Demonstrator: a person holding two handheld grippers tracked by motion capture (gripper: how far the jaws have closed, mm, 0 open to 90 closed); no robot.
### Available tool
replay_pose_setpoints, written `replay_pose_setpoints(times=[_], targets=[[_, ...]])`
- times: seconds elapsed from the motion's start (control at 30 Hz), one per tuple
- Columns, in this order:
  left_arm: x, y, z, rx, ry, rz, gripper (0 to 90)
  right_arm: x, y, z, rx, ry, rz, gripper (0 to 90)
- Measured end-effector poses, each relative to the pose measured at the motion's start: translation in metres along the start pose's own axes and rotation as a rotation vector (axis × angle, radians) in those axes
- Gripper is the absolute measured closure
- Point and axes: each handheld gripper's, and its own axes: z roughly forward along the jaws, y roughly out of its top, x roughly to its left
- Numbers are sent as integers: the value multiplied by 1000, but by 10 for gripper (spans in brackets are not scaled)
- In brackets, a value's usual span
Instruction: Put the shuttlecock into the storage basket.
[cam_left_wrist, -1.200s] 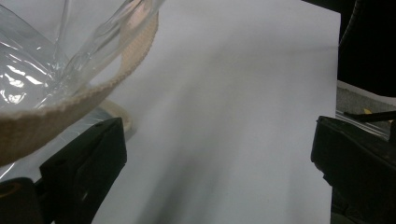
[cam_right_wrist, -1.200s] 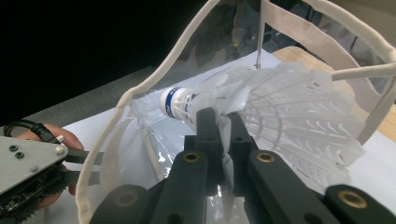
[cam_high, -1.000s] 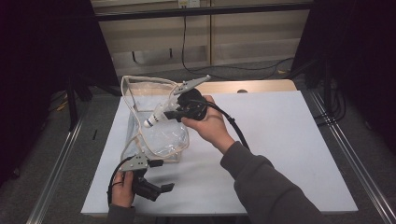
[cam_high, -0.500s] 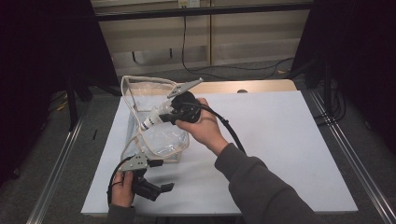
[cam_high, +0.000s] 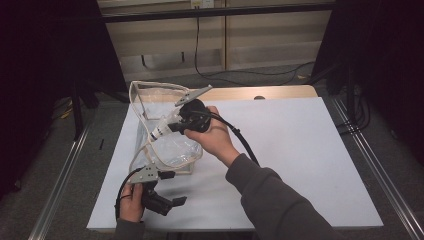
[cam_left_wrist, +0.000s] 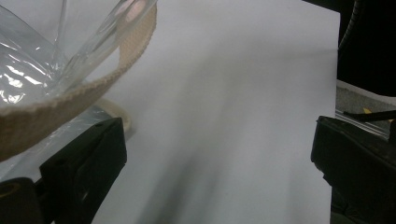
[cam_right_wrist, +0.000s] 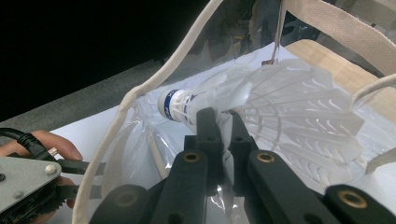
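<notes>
1. The shuttlecock (cam_right_wrist: 261, 102) is pinched by its white feather skirt between the jaws of the right gripper (cam_right_wrist: 219, 123), which are closed almost together on it. Its cork head, ringed with a blue band, points away from the gripper toward the mouth of the clear bag (cam_right_wrist: 140, 135).
2. In the high view the shuttlecock (cam_high: 162, 127) is held above the clear bag (cam_high: 170, 150), over the left part of the white table (cam_high: 300, 150), cork end angled down and to the left.
3. The right gripper (cam_high: 175, 125) sits in the person's right hand (cam_high: 212, 137), its black cable trailing back along the sleeve and its grey plate standing up above it.
4. The bag is transparent plastic edged in cream webbing (cam_left_wrist: 70, 100); its strap loops stand up behind the shuttlecock, and its lower body lies on the table.
5. The left gripper (cam_high: 167, 187) rests low at the table's near left edge in the left hand (cam_high: 132, 200), just beside the bag's near corner. Its jaws stand wide apart with only bare table between them; the bag's webbed edge lies close by one jaw in the left gripper view, and whether they touch cannot be told.
</notes>
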Motion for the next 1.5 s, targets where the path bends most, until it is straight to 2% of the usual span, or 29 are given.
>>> replay_pose_setpoints(times=[0.67, 0.8, 0.93, 1.17, 1.3, 1.5], targets=[[0, -1, 0, -5, 1, -5, 35, -3, 3, 16, 24, -13, 12, 880], [0, 0, 0, 10, -2, 5, 35, -3, 4, 19, 32, -18, 19, 883], [0, -1, 0, -1, 2, -1, 35, -4, 4, 22, 35, -16, 24, 886], [0, -1, 1, 0, 2, 1, 35, -1, 4, 28, 49, -10, 19, 889], [0, -1, 0, 0, 2, 1, 35, 2, 6, 31, 57, -19, 4, 890], [0, -1, 1, -3, 1, -1, 35, 3, 7, 34, 61, -26, 8, 890]])
